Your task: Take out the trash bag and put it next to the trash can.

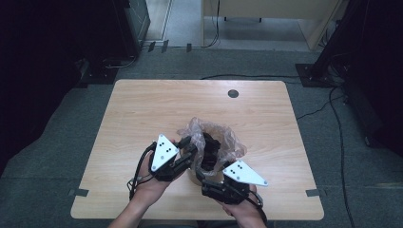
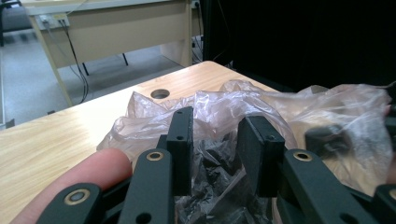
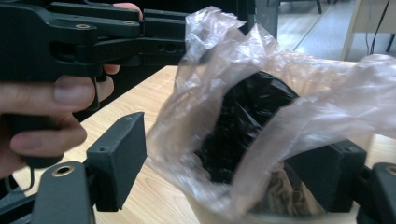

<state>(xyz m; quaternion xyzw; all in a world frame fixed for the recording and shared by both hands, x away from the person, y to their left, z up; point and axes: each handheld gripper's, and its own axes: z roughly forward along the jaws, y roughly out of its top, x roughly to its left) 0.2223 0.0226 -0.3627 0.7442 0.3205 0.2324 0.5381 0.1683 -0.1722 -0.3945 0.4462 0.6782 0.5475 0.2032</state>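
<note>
- Clear, crinkled plastic bag (image 1: 211, 142) stands near the middle of the wooden table (image 1: 142, 114), a little toward your edge, with its mouth open upward.
- Something black (image 3: 247, 126) lies inside the bag; you cannot tell from the pictures what it is.
- At the bottom of the right gripper view a pale round rim (image 3: 224, 215) shows under the plastic, so the bag seems to sit in or on a container.
- Your left gripper (image 2: 215, 140) is at the left side of the bag. Its jaws stand apart, with bag film and the dark content between them. If the pads press on the film, you cannot tell.
- Your right gripper (image 3: 229, 177) is at the near right side of the bag. Its jaws are wide apart, one on each side of the bag wall. The left pad is free of the plastic; the right one is behind the film.
- In the high view both grippers (image 1: 183, 154) (image 1: 209, 183) touch or nearly touch the bag, close to each other.
</note>
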